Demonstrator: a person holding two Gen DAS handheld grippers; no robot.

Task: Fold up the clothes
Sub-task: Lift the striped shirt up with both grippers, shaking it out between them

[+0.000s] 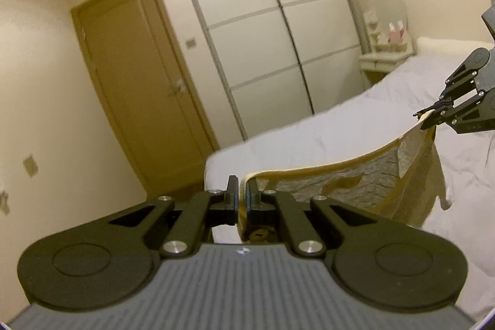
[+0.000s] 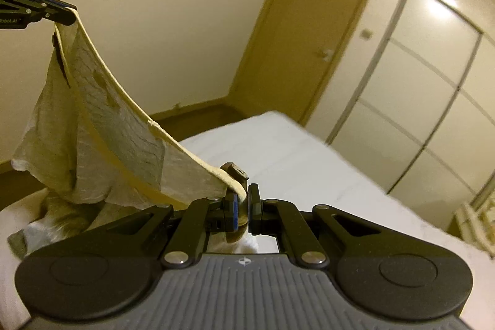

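We hold the garment (image 2: 102, 126) up over the bed (image 2: 297, 150), left gripper (image 1: 243, 194) and right gripper (image 2: 243, 203) each clamped on its top edge. That spreads it, probably for laying flat.

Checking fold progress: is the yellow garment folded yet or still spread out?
Spread, not folded: the garment hangs stretched between the left gripper and right gripper, above the bed.
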